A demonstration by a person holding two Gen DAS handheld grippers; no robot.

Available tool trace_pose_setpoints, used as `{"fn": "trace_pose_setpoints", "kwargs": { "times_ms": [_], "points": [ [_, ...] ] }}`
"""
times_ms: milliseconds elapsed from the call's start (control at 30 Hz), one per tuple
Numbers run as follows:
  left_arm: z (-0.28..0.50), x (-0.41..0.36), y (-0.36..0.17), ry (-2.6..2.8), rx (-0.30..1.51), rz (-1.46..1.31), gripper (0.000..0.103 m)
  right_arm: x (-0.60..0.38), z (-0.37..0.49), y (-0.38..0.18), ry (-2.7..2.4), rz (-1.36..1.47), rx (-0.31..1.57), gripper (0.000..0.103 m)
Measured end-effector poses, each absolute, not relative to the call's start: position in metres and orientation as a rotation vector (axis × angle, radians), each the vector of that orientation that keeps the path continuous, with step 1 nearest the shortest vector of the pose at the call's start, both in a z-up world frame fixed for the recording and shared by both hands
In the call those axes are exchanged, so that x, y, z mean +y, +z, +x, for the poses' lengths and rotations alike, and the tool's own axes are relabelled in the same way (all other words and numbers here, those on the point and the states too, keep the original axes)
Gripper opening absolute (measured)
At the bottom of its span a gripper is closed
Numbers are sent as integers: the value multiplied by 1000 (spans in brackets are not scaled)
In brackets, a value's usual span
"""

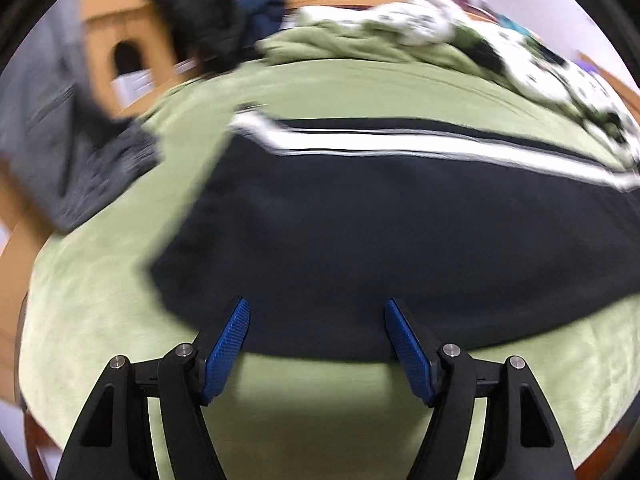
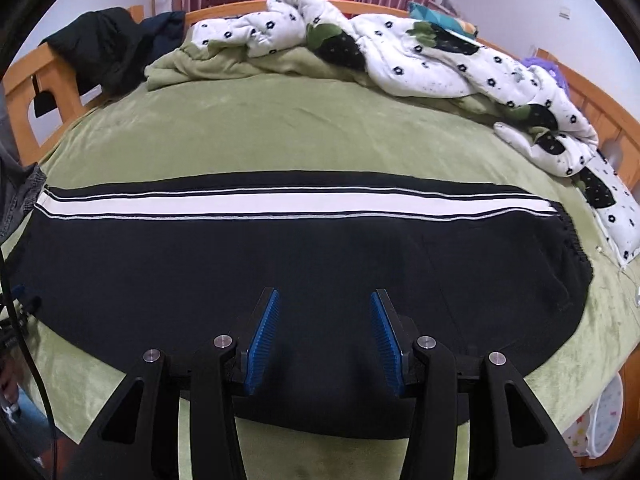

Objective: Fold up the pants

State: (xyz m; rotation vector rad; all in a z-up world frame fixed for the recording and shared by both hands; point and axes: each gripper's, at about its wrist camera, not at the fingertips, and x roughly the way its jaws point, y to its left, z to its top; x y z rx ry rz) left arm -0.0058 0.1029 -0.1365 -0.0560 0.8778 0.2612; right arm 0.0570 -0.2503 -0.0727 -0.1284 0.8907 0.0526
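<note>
Hovering with left claw (image 1: 317,308) and right claw (image 2: 324,300) both spread apart, empty, over black pants (image 2: 248,276) flat on the bed (image 2: 280,136); next, probably pinching the near edge for another fold.

No text, label, brand, number or sign could be read in either wrist view. The black pants (image 2: 240,272) bore only plain white stripes and no lettering, and the white quilt (image 2: 440,56) at 1 o'clock carried a pattern of small dark flowers, not words. The left wrist view was blurred by motion, so any marking on the cardboard box (image 1: 124,44) at 10 o'clock could not be made out.
</note>
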Motion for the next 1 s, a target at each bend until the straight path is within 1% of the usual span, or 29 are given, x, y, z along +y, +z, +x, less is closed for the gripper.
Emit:
{"fn": "trace_pose_setpoints", "kwargs": {
  "times_ms": [33, 67, 100, 167, 333, 567, 700, 833, 867, 900, 1000],
  "points": [
    [-9, 117, -135, 295, 874, -77, 68, -246, 57, -73, 55, -137, 889, 47],
    [-12, 131, -134, 302, 870, -107, 54, -241, 58, -74, 54, -147, 887, 47],
    [-14, 144, -133, 285, 879, -151, 46, -236, 58, -74, 52, -163, 883, 47],
    [-15, 155, -131, 265, 883, -207, 41, -228, 59, -77, 56, -189, 882, 47],
    [-8, 165, -121, 272, 833, -282, 41, -215, 65, -80, 70, -218, 893, 47],
    [72, 183, -105, 248, 827, -301, 43, -209, 73, -78, 98, -172, 901, 47],
    [114, 197, -109, 303, 833, -263, 43, -207, 74, -87, 116, -195, 935, 47],
    [142, 210, -120, 294, 855, -282, 42, -207, 78, -94, 124, -192, 977, 47],
    [148, 209, -124, 269, 870, -294, 31, -206, 78, -95, 124, -189, 981, 47],
    [150, 208, -128, 238, 887, -298, 12, -205, 79, -96, 126, -189, 985, 47],
    [148, 209, -125, 233, 869, -270, 12, -199, 78, -98, 134, -211, 991, 47]
  ]
}}
